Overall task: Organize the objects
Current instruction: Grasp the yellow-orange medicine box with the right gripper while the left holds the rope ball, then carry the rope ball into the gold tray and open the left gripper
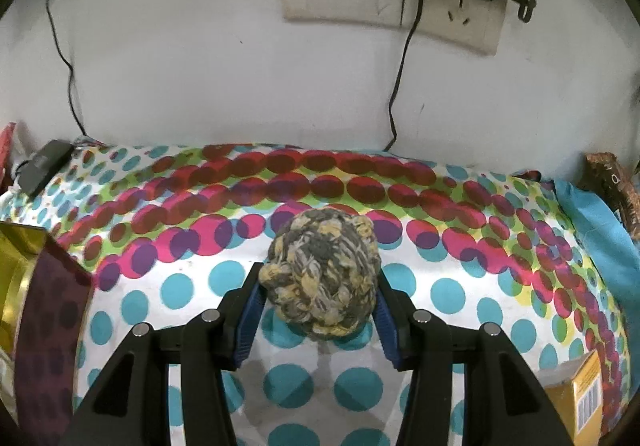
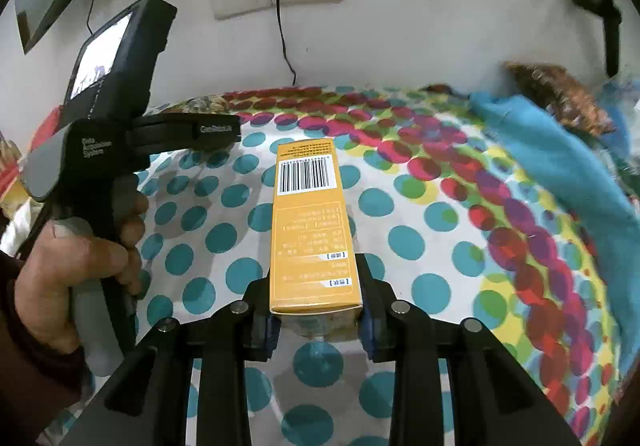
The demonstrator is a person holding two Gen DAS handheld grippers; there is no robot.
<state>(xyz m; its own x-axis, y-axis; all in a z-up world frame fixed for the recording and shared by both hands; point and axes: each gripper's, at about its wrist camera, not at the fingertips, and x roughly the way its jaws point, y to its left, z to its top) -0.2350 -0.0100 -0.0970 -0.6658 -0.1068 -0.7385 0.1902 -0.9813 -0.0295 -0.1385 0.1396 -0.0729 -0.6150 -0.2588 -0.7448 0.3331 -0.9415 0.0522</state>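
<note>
Rope ball [image 1: 320, 274], woven of grey, yellow and cream strands, clamped between the blue-padded fingers [image 1: 249, 310] of left gripper [image 1: 318, 300], held just above polka-dot cloth [image 1: 192, 286]. Orange box [image 2: 310, 230] with barcode on its far end, pinched near its close end by right gripper [image 2: 318, 320], long side pointing away toward the wall. Same orange box partly visible at lower right of the left wrist view. Left hand [image 2: 80, 254] wrapped round the grey handle of the other tool, at left in the right wrist view, small lit screen [image 2: 96, 58] on top of it. Wall socket [image 1: 460, 12] with black plug and cable [image 1: 400, 86] hanging down behind the cloth. Blue fabric [image 2: 560, 166] bunched at far right, brown patterned item [image 2: 556, 90] beyond it. Gold-lined purple box [image 1: 44, 306] at left edge, open side up.
</note>
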